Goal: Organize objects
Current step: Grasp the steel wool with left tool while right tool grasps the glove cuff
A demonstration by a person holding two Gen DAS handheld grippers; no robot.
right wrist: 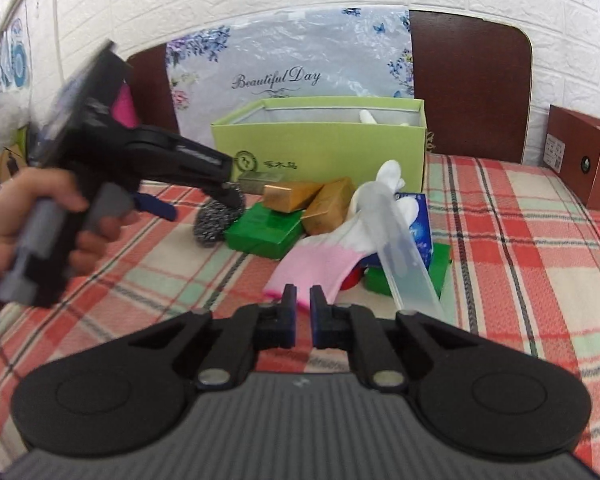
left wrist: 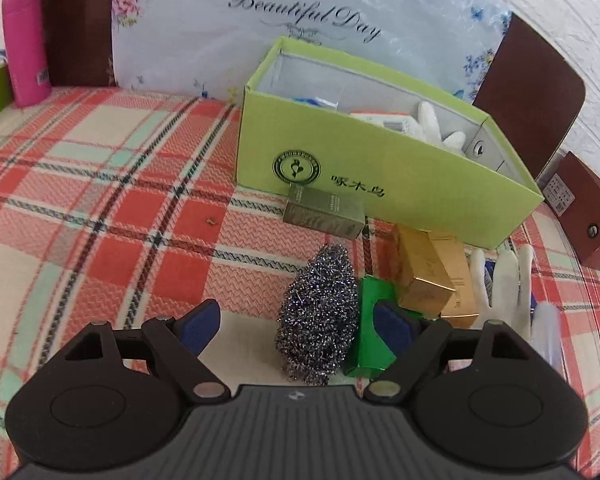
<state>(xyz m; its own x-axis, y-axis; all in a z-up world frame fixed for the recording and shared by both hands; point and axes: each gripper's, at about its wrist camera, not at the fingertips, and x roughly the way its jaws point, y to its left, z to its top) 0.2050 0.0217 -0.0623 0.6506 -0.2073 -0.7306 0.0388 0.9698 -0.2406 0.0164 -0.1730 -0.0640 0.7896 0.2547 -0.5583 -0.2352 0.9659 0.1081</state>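
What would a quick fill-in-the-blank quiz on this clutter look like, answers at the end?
The steel scourer lies between the open fingers of the ___ gripper.
The right gripper is shut on the glove's ___ cuff.
The flowery bag behind the light green box reads Beautiful ___.
Missing words: left; pink; Day.

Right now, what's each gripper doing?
Left gripper: open, astride the steel wool scrubber, gripping nothing.
Right gripper: shut on the pink glove cuff.
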